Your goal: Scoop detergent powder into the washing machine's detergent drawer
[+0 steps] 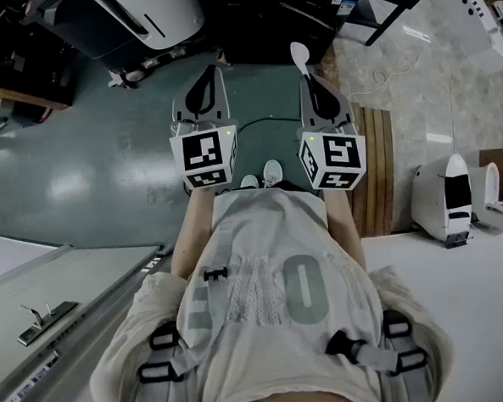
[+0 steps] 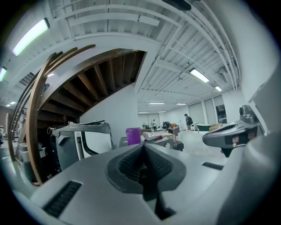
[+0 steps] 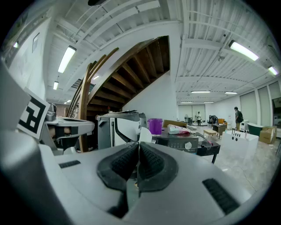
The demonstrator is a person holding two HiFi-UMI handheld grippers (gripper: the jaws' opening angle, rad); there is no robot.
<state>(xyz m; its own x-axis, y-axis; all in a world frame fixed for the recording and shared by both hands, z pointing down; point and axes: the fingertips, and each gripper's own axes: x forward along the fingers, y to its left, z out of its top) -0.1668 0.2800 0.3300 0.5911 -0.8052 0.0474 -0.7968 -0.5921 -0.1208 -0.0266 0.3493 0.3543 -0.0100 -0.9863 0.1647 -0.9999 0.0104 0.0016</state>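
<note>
Shirt [image 1: 273, 271] nearest; left gripper [image 2: 143, 151] closed (empty), right gripper [image 3: 138, 151] pinches scoop [image 1: 299, 57], machine [image 1: 159, 15] ahead.

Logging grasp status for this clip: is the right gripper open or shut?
Shut on the white spoon: the right gripper has its pads closed together on it, and the bowl sticks out beyond the tips.

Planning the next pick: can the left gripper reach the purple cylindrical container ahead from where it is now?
Probably not yet. The left gripper, shut and empty, points toward the purple cylindrical container, which looks well beyond its tips. Nothing seems to block the way; stepping closer should do.
</note>
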